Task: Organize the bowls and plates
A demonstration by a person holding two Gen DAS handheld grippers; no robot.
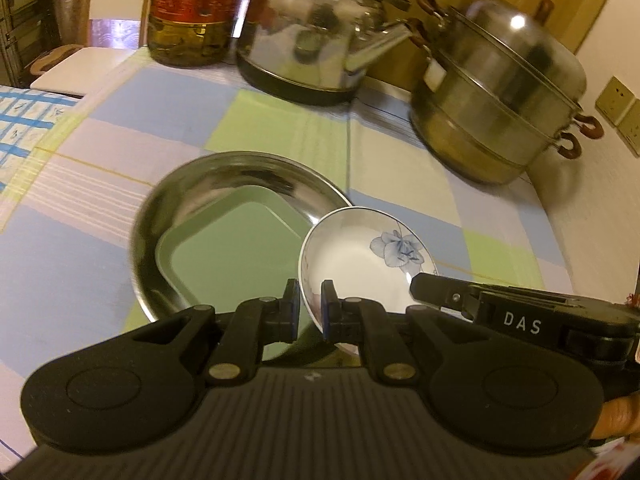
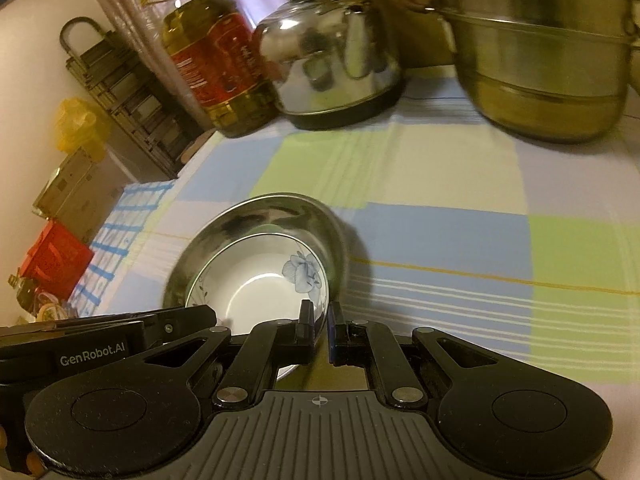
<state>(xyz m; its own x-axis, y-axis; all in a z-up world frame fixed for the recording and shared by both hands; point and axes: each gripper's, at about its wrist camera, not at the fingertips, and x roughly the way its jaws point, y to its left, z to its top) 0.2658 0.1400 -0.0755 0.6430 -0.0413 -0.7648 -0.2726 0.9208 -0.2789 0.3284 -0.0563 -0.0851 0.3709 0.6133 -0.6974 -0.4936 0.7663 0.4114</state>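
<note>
My left gripper (image 1: 310, 306), right gripper (image 2: 320, 326): black linkage arms, silver pivot pins, blue pads, ribbed grey body, "GenRobot.AI" marking.

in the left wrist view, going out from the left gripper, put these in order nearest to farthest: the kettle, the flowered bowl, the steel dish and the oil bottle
1. Flowered bowl: its rim is pinched in the left gripper.
2. Steel dish: just beyond, slightly left, with a green square tray in it.
3. Kettle: far side of the cloth, centre.
4. Oil bottle: back left, slightly behind the kettle.
</note>
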